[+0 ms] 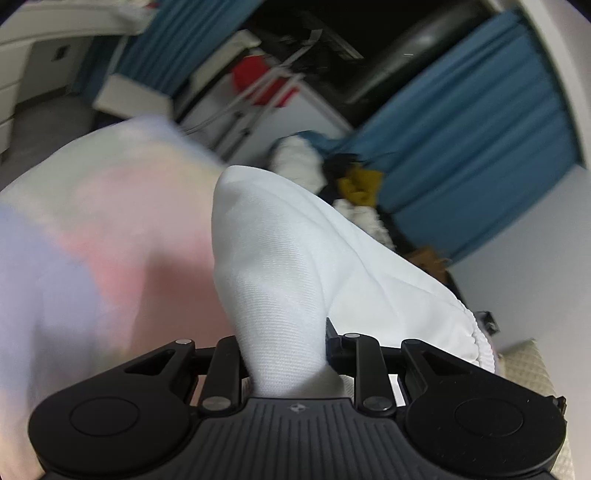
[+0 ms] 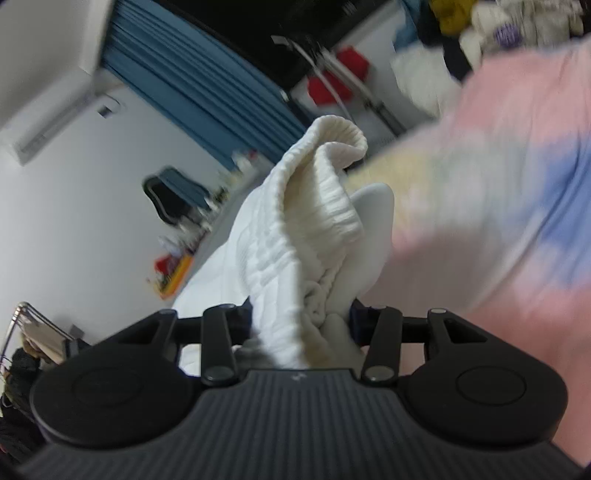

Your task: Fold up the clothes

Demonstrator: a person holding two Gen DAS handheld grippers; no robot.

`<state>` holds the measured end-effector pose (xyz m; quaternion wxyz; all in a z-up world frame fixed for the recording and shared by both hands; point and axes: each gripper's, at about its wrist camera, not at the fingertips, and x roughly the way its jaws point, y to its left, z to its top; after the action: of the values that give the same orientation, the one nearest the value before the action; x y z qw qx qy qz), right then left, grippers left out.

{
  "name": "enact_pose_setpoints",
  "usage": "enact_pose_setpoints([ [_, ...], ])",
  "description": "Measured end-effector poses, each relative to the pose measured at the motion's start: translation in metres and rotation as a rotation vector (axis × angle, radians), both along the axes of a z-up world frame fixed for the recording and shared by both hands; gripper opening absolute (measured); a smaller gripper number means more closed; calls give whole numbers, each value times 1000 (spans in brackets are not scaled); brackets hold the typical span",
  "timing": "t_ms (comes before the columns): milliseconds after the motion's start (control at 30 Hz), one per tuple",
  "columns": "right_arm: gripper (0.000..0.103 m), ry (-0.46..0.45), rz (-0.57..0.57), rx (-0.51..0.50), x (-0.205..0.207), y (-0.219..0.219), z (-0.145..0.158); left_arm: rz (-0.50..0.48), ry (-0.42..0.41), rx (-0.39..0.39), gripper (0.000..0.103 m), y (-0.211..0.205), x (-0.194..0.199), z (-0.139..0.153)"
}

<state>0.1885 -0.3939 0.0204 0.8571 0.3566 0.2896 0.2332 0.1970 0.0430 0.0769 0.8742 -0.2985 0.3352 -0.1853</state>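
Note:
A pastel garment point(image 1: 92, 236) with pink, lilac and cream patches hangs lifted between my two grippers; it also shows blurred in the right wrist view point(image 2: 498, 206). My left gripper point(image 1: 284, 354) is shut on a smooth white fold of the garment point(image 1: 295, 258) with an elastic gathered hem at the right. My right gripper point(image 2: 299, 325) is shut on a white ribbed cuff of the garment point(image 2: 314, 199), which bunches up between the fingers. The fingertips of both grippers are hidden by cloth.
A pile of mixed clothes point(image 1: 354, 181) lies beyond, also in the right wrist view point(image 2: 480, 22). Blue curtains point(image 1: 480, 147), a metal rack with red items point(image 1: 262, 85), a white bed surface point(image 2: 207, 273) and a clothes rail point(image 2: 33, 332) surround the area.

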Motion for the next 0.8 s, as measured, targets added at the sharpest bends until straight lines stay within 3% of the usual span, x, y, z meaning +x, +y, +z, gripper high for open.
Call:
enact_pose_setpoints([
  [200,47,-114,-190,-6,-19,-101,30,-148,-73,-40,25,-146,74,23],
  [300,47,-130,-327,4,-31,-163,27,-251,-74,-42,25,-237,115,13],
  [400,47,-122,-483,6,-38,-222,4,-370,-45,-34,25,-334,159,-20],
  [600,47,23,-733,61,-46,-304,-95,-534,92,36,25,-467,221,-123],
  [700,47,152,-808,106,-47,-322,-159,-583,188,161,26,-501,227,-182],
  [767,48,260,-849,128,-47,-325,-204,-600,193,229,34,-512,225,-211],
  [800,49,297,-872,135,-49,-323,-222,-611,176,225,36,-512,225,-219],
])
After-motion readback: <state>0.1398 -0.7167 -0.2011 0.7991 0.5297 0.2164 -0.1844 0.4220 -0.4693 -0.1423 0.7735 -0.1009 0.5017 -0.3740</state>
